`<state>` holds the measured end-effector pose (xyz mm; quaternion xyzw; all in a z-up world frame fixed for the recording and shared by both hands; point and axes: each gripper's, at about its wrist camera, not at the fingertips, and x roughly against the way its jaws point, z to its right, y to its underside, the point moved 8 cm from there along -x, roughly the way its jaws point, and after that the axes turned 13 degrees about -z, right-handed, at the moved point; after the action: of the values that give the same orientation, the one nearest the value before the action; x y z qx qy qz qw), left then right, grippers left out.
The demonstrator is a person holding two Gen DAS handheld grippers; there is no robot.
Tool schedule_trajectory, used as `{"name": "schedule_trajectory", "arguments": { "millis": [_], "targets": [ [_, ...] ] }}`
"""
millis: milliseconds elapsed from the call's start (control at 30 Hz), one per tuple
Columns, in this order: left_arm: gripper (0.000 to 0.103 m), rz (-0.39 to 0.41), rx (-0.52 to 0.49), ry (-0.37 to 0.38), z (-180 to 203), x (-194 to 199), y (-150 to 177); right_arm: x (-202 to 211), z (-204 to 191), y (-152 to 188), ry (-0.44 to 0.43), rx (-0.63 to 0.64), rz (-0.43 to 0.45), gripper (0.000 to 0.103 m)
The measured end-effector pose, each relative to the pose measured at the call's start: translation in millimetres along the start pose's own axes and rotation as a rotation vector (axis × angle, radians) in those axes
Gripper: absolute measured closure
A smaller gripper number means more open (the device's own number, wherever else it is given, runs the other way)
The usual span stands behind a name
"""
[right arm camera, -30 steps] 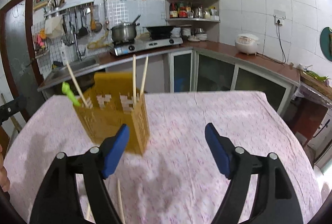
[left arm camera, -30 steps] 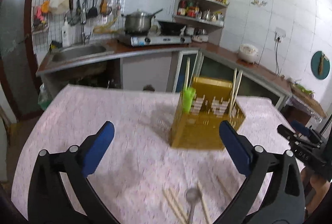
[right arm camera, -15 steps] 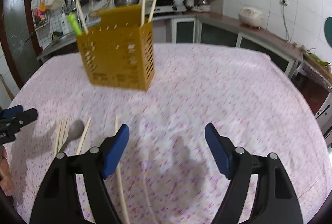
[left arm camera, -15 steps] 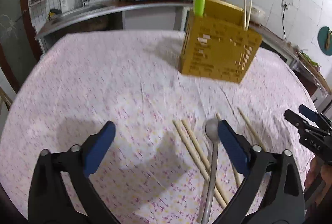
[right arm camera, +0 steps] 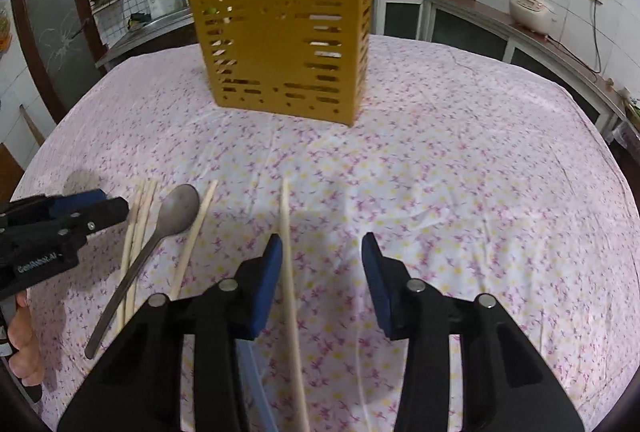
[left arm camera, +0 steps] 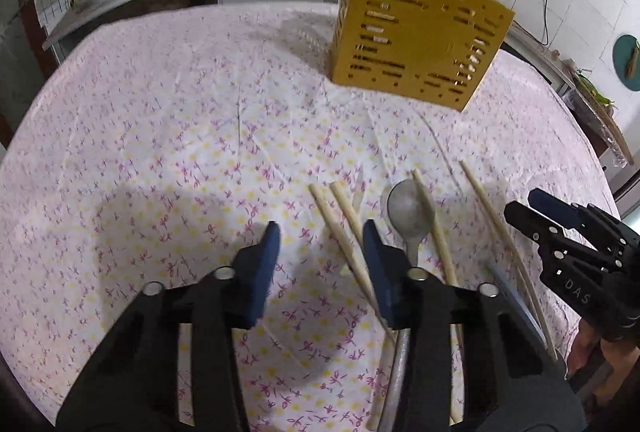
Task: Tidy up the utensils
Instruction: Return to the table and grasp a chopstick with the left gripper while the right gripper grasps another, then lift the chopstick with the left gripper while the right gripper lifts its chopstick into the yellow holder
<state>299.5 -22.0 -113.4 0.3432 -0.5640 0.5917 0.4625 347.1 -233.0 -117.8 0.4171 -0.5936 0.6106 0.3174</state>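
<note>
My left gripper (left arm camera: pixel 320 232) is closing around a chopstick pair (left arm camera: pixel 344 228) by its right pad; my right gripper (right arm camera: pixel 320 244) is closing, one chopstick (right arm camera: pixel 290 272) lying lengthwise inside its left pad, tip toward the holder (right arm camera: pixel 284 43).

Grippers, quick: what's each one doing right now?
Left gripper: closing, nothing gripped; chopsticks lie between the jaws.
Right gripper: closing, nothing gripped; single chopstick lies between the jaws.

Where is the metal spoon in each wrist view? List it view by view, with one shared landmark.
Left wrist: spoon lies lower centre-right, among the chopsticks.
Right wrist: spoon lies lower left, bowl pointing up the picture.
Shared landmark: the yellow utensil holder standing on the tablecloth beyond it.
</note>
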Motion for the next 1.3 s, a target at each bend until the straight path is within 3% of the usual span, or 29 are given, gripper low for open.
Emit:
{"name": "schedule_trajectory", "arguments": {
  "millis": [100, 200, 433, 667, 967, 1300],
  "targets": [
    [0.073, -0.026, 0.018, 0.019, -4.6, -7.4, -0.4, -2.1, -4.0, -2.9, -0.013, 0.003, -0.003, 0.062],
    [0.074, -0.030, 0.014, 0.016, -3.8, -10.9, -2.3, -5.7, -8.6, -4.4, -0.014, 0.020, -0.012, 0.062],
    [0.077, -0.038, -0.037, 0.000, 8.4, -16.6, -7.6, -23.7, -11.7, -5.2, -0.001, 0.032, -0.047, 0.075],
    [0.092, -0.055, -0.088, -0.031, 20.1, -26.0, -15.7, -24.7, -9.5, -11.1, -0.026, 0.034, -0.076, 0.097],
    [0.095, -0.053, -0.080, -0.020, 17.3, -25.1, -24.6, -8.2, 9.1, -12.5, -0.078, -0.024, -0.059, 0.097],
    [0.098, 0.086, -0.071, -0.001, 11.2, 30.2, -36.0, 27.2, 27.3, -26.3, -0.110, -0.087, 0.066, 0.097]
  ]
}}
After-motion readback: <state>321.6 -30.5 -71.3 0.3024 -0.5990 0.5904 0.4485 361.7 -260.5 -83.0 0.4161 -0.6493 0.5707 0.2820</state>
